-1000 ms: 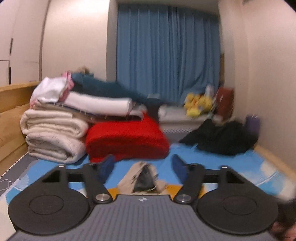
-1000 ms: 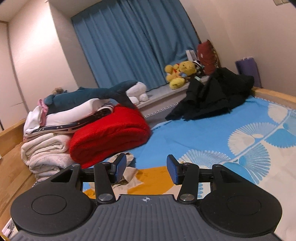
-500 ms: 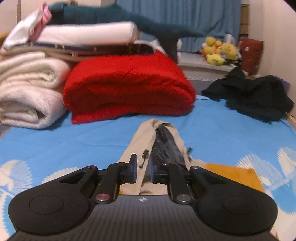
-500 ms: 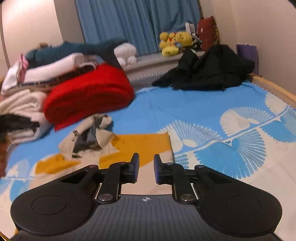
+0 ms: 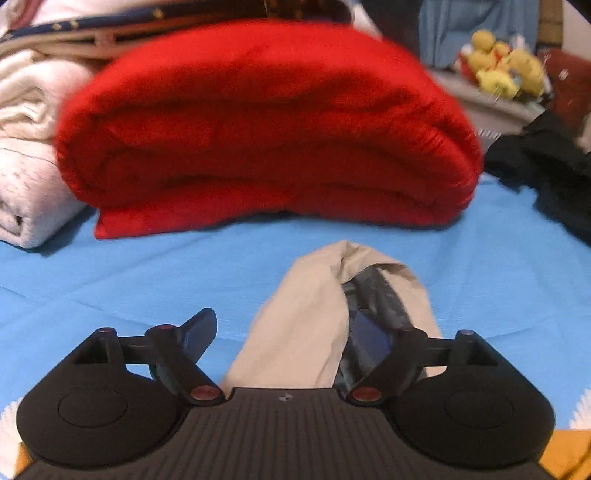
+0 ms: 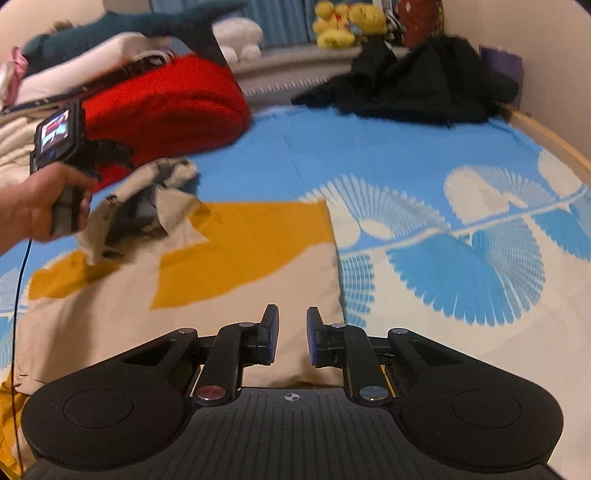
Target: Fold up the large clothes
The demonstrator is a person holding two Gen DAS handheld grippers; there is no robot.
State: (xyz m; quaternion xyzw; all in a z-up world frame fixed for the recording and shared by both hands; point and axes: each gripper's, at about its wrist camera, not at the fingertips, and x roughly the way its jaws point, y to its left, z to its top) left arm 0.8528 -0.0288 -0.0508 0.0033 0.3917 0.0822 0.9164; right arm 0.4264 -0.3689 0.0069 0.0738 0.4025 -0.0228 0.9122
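A bed with a blue sheet (image 6: pixel 388 147) printed with white fan shapes fills both views, blue curtains behind it. At its head lie a folded red blanket (image 5: pixel 266 129), a stack of white bedding (image 5: pixel 26 155), yellow plush toys (image 6: pixel 343 22) and a heap of black clothes (image 6: pixel 417 88). No brand, label or writing can be read on anything; the small lit screen (image 6: pixel 55 129) on the left unit is too blurred.

The beige and mustard garment (image 6: pixel 184 280) lies spread on the sheet, its hood (image 5: pixel 332 314) with a dark lining bunched up towards the red blanket. The left gripper (image 5: pixel 295 332) stands wide apart, its fingers either side of the hood, clamping nothing. The right gripper (image 6: pixel 292 341) sits over the garment's lower beige edge, a narrow gap between its fingers and nothing visibly pinched.
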